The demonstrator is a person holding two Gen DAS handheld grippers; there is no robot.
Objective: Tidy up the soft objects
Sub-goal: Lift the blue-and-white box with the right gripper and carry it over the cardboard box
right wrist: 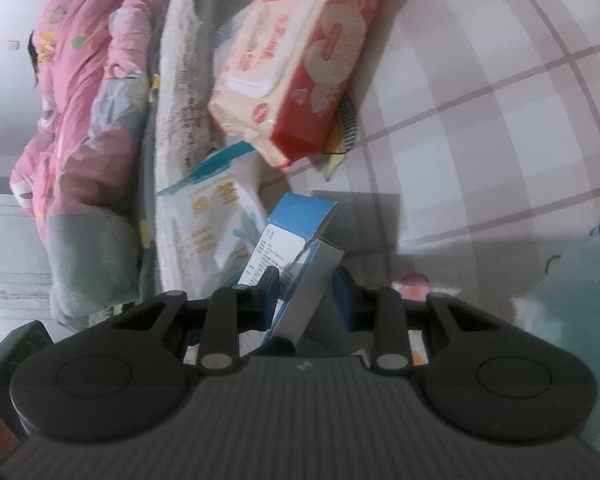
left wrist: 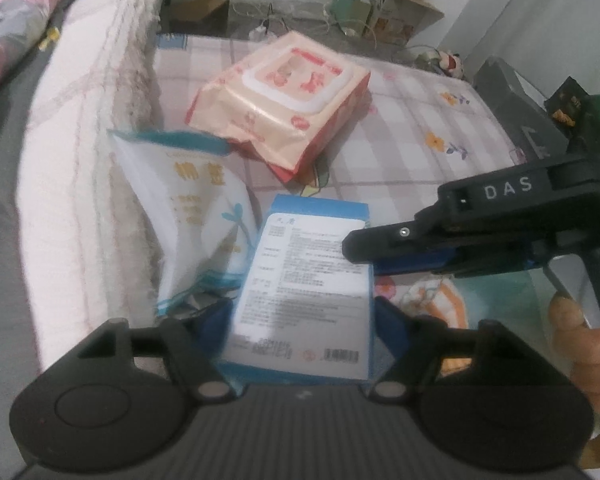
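Note:
A flat blue and white box with a printed label stands tilted over the plaid sheet. In the left wrist view my left gripper has a blue pad against each long edge of the box. From the right, my right gripper pinches the box's right side. The right wrist view shows the box edge-on between the right gripper's pads, which are shut on its thin sides. A white and blue soft bag leans to the left of the box. A peach wet-wipes pack lies beyond it.
A white folded blanket runs along the left side, with a pink quilt behind it. The plaid sheet stretches out to the right. A hand holds the right gripper's handle. Bags and boxes sit on the floor beyond the bed.

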